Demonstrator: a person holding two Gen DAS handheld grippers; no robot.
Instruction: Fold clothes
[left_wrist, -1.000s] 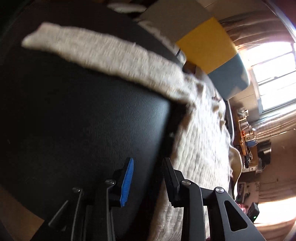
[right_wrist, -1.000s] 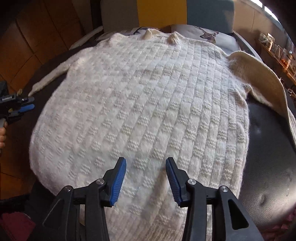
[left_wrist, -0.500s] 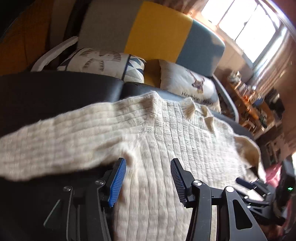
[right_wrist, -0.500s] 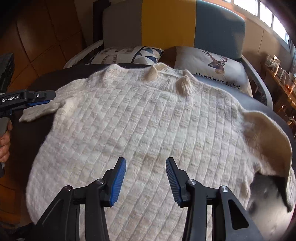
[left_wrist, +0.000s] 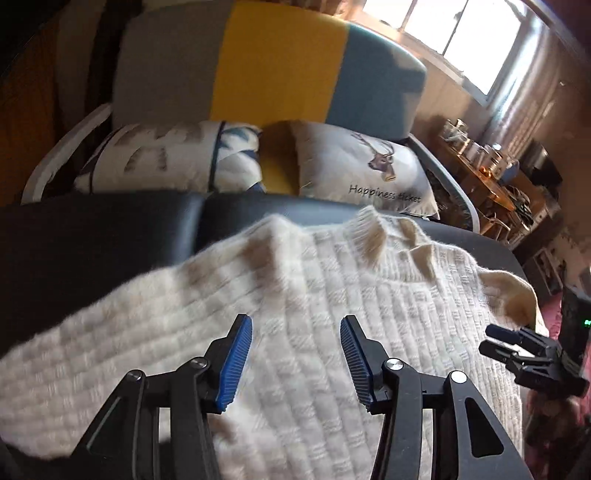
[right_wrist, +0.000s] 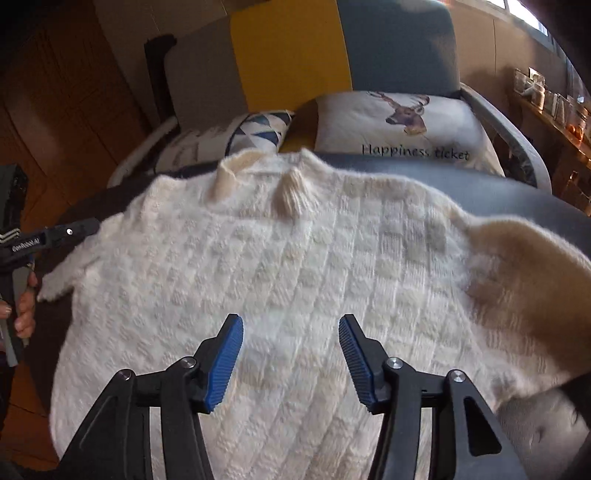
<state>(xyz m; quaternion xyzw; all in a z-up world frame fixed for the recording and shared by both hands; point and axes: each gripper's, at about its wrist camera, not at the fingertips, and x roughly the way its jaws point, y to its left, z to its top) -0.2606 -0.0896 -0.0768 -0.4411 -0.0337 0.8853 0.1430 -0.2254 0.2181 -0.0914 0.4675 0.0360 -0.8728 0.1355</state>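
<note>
Cream sweater (right_wrist: 295, 280), chunky basket-weave knit, fuzzy nap, lies flat on the dark smooth padded surface (left_wrist: 110, 236); ribbed collar (right_wrist: 258, 181) at the far edge; one sleeve (right_wrist: 528, 280) folded, plain inside showing; left gripper (left_wrist: 295, 354) and right gripper (right_wrist: 291, 354) jaws spread, empty, over the knit.

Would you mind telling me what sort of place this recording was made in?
Most likely a home living room: a grey, yellow and blue sofa with printed cushions, a sunlit window, and a cream knitted sweater spread on a dark padded surface.
</note>
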